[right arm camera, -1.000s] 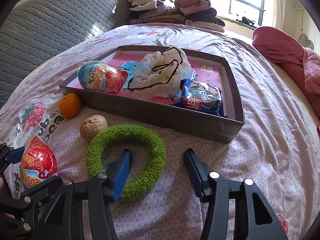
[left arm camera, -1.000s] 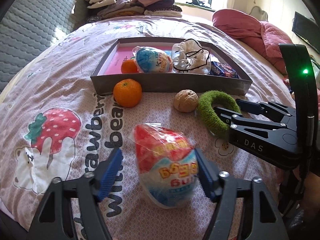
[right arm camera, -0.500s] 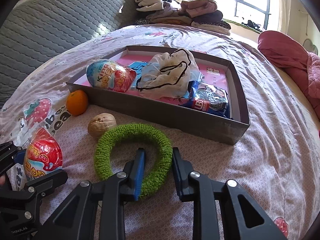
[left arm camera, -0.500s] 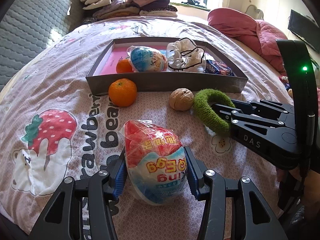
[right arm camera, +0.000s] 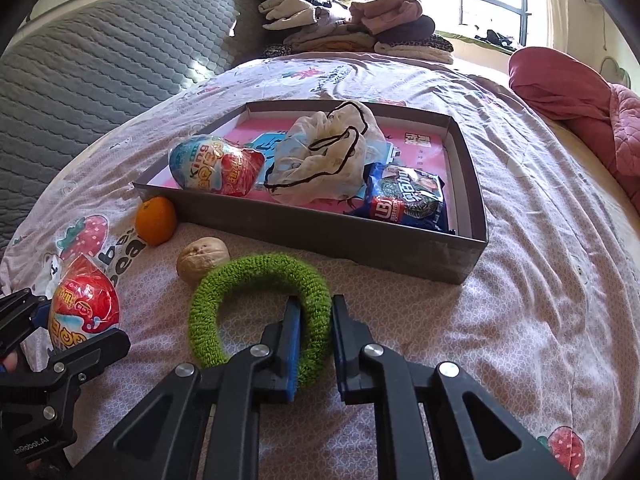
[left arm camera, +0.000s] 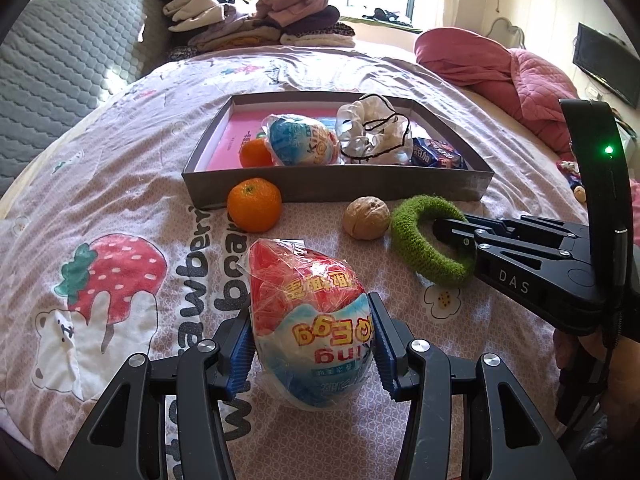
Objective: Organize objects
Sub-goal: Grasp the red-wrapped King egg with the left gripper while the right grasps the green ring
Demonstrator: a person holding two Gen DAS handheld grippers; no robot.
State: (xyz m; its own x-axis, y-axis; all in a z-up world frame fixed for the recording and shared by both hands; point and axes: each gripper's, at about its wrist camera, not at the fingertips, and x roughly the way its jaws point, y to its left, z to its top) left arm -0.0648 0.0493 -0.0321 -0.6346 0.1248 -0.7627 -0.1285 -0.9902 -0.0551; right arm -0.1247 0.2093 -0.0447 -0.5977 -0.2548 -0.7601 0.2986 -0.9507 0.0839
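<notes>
A plastic-wrapped red, white and blue toy egg (left arm camera: 308, 308) lies on the strawberry bedspread, and my left gripper (left arm camera: 310, 320) is shut on its lower half, blue pads pressed on both sides. To its right, a fuzzy green ring (right arm camera: 256, 268) lies on the bed, with my right gripper (right arm camera: 316, 312) shut on its near right arc, one finger inside the loop. In the left wrist view the right gripper (left arm camera: 448, 226) reaches in from the right onto the ring (left arm camera: 416, 236). The grey tray (left arm camera: 320, 190) stands just beyond.
A loose orange (left arm camera: 254, 204) and a walnut (left arm camera: 366, 218) rest against the tray's front wall (right arm camera: 320, 232). Inside the tray are a second toy egg (right arm camera: 212, 170), an orange (left arm camera: 254, 154), a white drawstring bag (right arm camera: 324, 156) and a blue snack pack (right arm camera: 404, 198). Folded clothes (left arm camera: 256, 20) and a pink quilt (left arm camera: 504, 76) lie farther back.
Both grippers went from open to shut: the left closed onto the toy egg, the right closed onto the green ring's arc. Neither hand has shifted.
</notes>
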